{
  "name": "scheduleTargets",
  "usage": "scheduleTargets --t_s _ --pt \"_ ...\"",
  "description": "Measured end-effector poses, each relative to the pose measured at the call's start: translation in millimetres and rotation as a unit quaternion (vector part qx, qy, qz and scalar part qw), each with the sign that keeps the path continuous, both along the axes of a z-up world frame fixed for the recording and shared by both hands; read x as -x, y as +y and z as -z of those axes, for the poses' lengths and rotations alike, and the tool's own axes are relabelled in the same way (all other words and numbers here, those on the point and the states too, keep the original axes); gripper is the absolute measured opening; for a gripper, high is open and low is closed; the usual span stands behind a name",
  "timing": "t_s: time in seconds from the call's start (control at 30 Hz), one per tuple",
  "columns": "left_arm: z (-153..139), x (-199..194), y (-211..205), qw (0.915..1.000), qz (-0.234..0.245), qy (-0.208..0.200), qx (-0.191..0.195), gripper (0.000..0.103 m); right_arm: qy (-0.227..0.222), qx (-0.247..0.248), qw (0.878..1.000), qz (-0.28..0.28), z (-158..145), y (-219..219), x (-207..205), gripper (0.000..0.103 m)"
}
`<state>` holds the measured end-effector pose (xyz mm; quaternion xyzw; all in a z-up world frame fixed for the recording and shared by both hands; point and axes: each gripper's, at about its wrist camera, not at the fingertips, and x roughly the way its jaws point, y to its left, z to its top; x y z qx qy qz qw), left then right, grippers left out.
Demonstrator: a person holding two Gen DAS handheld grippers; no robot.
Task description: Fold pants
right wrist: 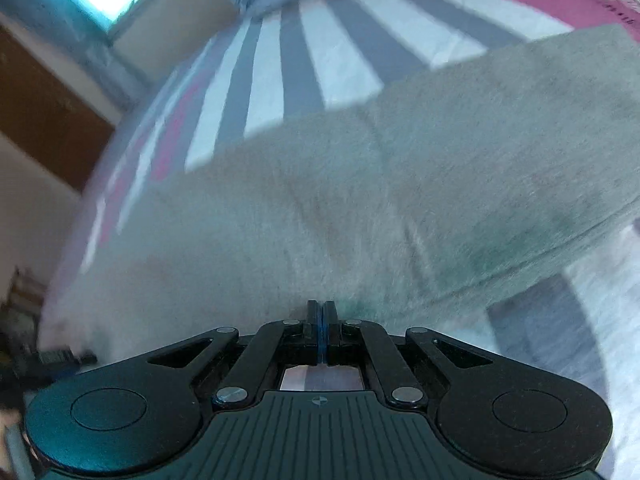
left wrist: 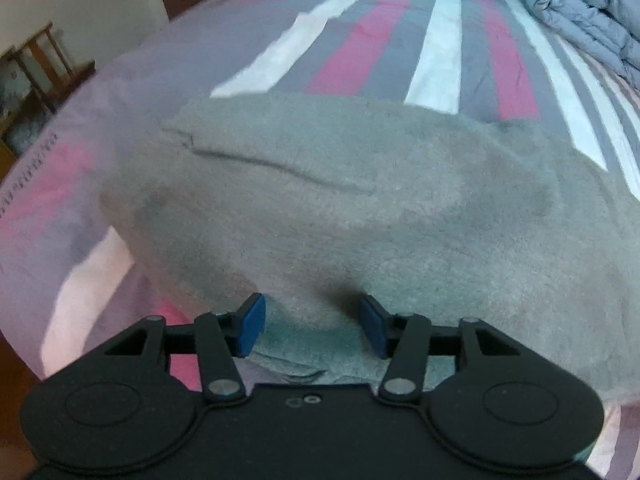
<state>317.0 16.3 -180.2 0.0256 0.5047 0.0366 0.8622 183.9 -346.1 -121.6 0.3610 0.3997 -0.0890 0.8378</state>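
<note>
The pants point(left wrist: 340, 208) lie on the striped bed point(left wrist: 436, 52), straight ahead of and below both my grippers, their long axis running across my view from side to side, with a rumpled quilt point(left wrist: 592, 20) well beyond them at the far edge. Both hands are right at the near edge of the cloth, so neither is clearly nearer; that near edge is what the next fold turns on, I judge, since it has to be carried over toward the far side. My left gripper point(left wrist: 312, 324) stands partly open, its blue pads point(left wrist: 252, 324) set either side of a bunch of the grey fabric; I cannot tell whether they actually press it or merely straddle it. My right gripper point(right wrist: 322, 332) is clenched, pads together, its tip against the pants' edge; if any cloth is pinched between them it is too thin to see here.
</note>
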Motion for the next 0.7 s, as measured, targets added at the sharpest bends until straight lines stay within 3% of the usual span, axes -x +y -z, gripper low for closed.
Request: scheduleTargets --t_s 0.07,0.13,0.3,0.37,0.6,0.7 --pt "-5.5 7.5 -8.3 0.9997 0.013 -0.003 0.019 0.043 0.002 0.01 1.0 0.018 1.1 -6.6 3.8 0.001" --pt "-14.2 18.0 -21.2 0.9989 0.031 -0.014 0.032 0.044 0.044 0.01 0.999 -0.019 12.7 -4.4 -4.2 0.001" --pt "-27.4 41.3 -78.7 0.9934 0.098 -0.023 0.056 0.045 0.011 0.023 1.0 -0.002 -2.3 -15.9 6.7 0.001" --pt "-27.5 50.3 -107.1 0.9891 0.134 -0.021 0.058 0.046 0.011 0.051 0.999 -0.008 -9.9 -22.6 3.9 0.001" --pt "4.2 60.7 -182.1 0.979 0.19 0.007 0.075 0.046 0.011 0.073 0.997 -0.002 -20.6 -56.6 -29.3 0.001" --pt "21.6 54.7 -193.3 0.9801 0.193 0.01 0.045 0.048 0.007 0.087 0.996 -0.033 -15.4 -49.0 -54.4 0.001"
